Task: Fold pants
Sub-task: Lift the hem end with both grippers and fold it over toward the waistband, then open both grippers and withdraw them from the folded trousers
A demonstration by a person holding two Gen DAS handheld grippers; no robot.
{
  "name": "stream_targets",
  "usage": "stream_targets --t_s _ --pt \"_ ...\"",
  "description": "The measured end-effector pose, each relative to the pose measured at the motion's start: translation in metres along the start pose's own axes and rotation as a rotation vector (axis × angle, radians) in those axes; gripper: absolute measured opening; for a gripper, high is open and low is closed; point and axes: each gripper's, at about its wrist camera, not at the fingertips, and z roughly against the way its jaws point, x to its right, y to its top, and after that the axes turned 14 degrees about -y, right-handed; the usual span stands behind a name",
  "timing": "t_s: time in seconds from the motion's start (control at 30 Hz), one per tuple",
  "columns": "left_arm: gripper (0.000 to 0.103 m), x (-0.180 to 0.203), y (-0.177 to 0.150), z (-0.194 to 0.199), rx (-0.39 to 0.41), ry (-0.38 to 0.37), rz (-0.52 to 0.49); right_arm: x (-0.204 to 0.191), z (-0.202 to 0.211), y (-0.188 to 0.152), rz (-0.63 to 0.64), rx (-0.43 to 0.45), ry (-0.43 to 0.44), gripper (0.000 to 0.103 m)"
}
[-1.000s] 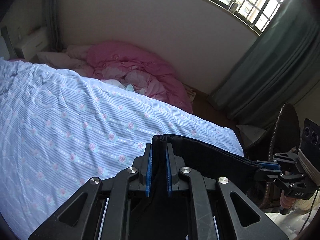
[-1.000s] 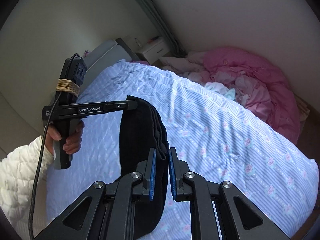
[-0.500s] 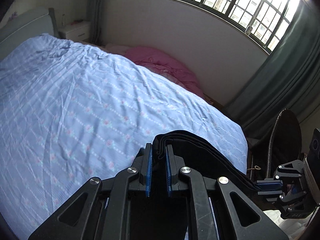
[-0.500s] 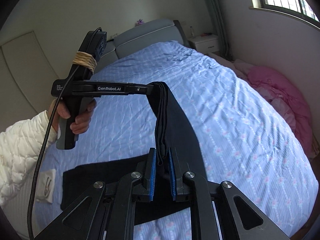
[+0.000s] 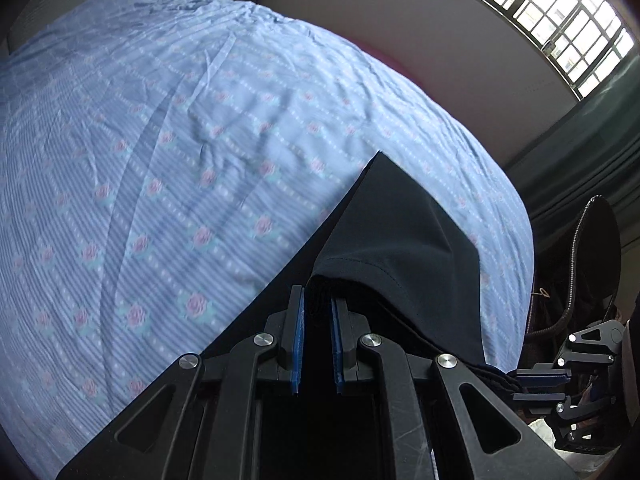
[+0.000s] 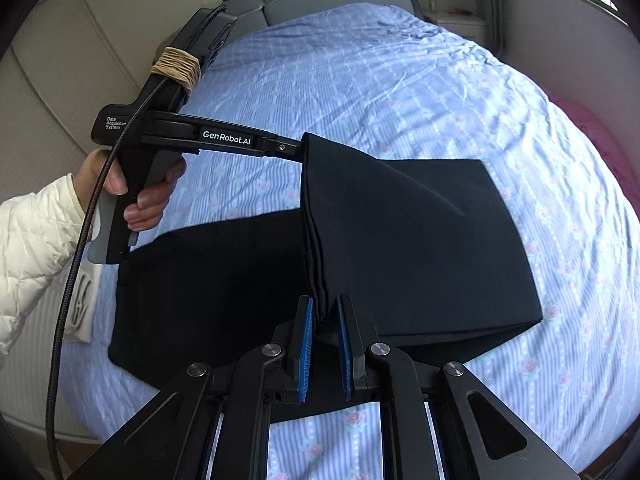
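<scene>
Both hand-held grippers are clamped on the pants right now, one at each end of the same folded edge. Going big to small: the bed (image 6: 400, 80) with the blue flowered sheet takes up nearly everything, and the black pants (image 6: 420, 240) are spread across the near part of it. One half lies flat on the sheet, the other half is lifted and draped over, so I'd say I'm mid-fold, carrying the held edge across the part already lying down.

My left hand-held gripper (image 6: 298, 148) pinches the far corner of that edge, jaws nearly together with several layers bunched between the pads. My right hand-held gripper (image 6: 324, 316) has the near corner the same way, narrow gap, cloth stacked in it. From the left side you can see the fabric tenting up from the pinch (image 5: 318, 304) to a point.

Next move, as I see it: bring both corners down together, keep the edge taut between them so it doesn't sag, line it up with the layer below, then let go. Main risk is the layers slipping unevenly and leaving a crooked fold.
</scene>
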Motion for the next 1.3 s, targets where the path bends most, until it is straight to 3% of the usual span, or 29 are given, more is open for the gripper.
stream_targets --t_s 0.17,0.27,0.33,0.57,0.67,0.8,1.03,1.2,1.3 --pt "0.017 -0.024 -0.028 -0.011 -0.051 0.068 0.038 -0.032 -0.032 -0.012 0.061 -0.076 0.011 0.014" --pt "0.03 -0.034 -0.041 -0.004 -0.06 0.115 0.066 -0.046 -0.05 -0.017 0.114 -0.114 0.008 0.014" --pt "0.043 -0.037 -0.049 0.006 -0.05 0.136 0.074 -0.054 -0.06 -0.022 0.141 -0.136 0.007 0.014" --pt "0.049 -0.047 -0.078 0.049 0.031 0.19 0.191 -0.064 -0.088 -0.031 0.147 -0.23 0.04 0.016" --pt "0.054 -0.048 -0.102 0.077 0.104 0.215 0.269 -0.069 -0.093 -0.035 0.13 -0.286 0.095 0.036" --pt "0.058 -0.039 -0.146 0.117 0.191 0.243 0.357 -0.086 -0.075 -0.035 0.174 -0.265 0.117 0.042" --pt "0.065 -0.004 -0.233 0.175 0.334 0.294 0.52 -0.1 -0.02 -0.023 0.167 -0.196 0.157 0.068" --pt "0.074 0.025 -0.296 0.206 0.445 0.304 0.661 -0.116 0.021 -0.014 0.188 -0.152 0.162 0.073" --pt "0.074 0.041 -0.328 0.218 0.488 0.294 0.731 -0.122 0.044 -0.013 0.205 -0.132 0.168 0.077"
